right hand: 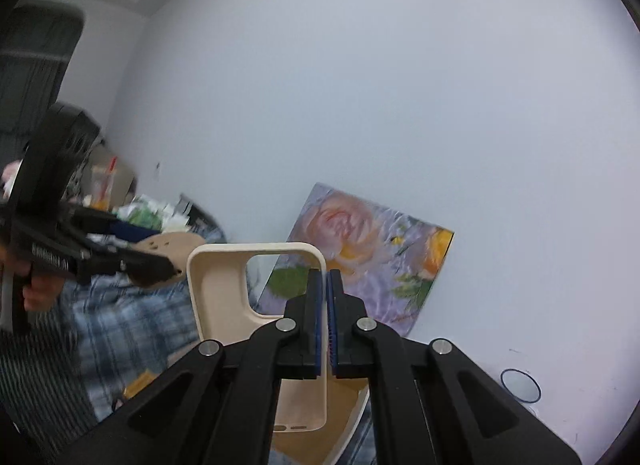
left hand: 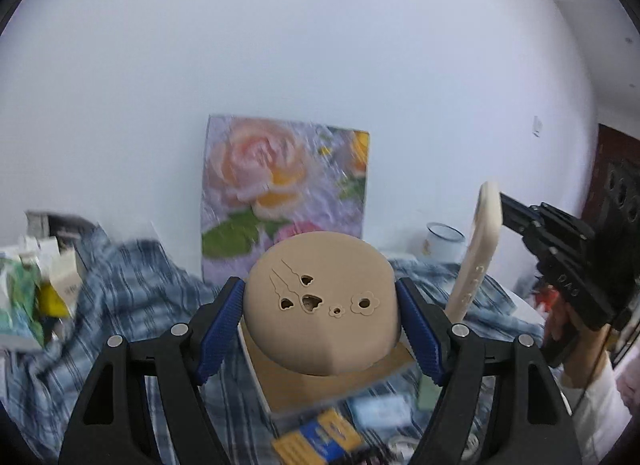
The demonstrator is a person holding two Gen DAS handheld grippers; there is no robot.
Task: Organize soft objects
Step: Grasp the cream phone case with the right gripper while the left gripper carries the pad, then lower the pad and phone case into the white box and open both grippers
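We hold 2 hand-held grippers up in front of a pale wall, each carrying 1 soft item above a cluttered surface.

Our left gripper [left hand: 320,317] has its blue ribbed pads spread wide and pressed against both sides of a tan dome-shaped silicone pad [left hand: 320,305], which has small flower and heart cut-outs on its face. It sits squarely between the pads, raised above an open box with a brown floor [left hand: 280,381].

Our right gripper [right hand: 325,305] has its pads almost together, pinching the thin edge of a cream silicone phone case [right hand: 224,301]. The case stands roughly upright, camera opening at the top, its hollow inner side facing our right camera. In the left view it appears edge-on to the right of the tan pad, apart from it.

Behind both items a rose painting [left hand: 284,193] leans against the wall. A blue plaid cloth [left hand: 132,285] lies rumpled below, with a heap of small packets [left hand: 36,289] at its left end and a white enamel mug [left hand: 444,243] at the right. More small items lie blurred under the left gripper; we cannot tell what they are.

We judge the task to be mid-way: both soft items are picked up but neither is set down. Where they should go is not shown. What remains is placing them and, possibly, gathering other soft things.
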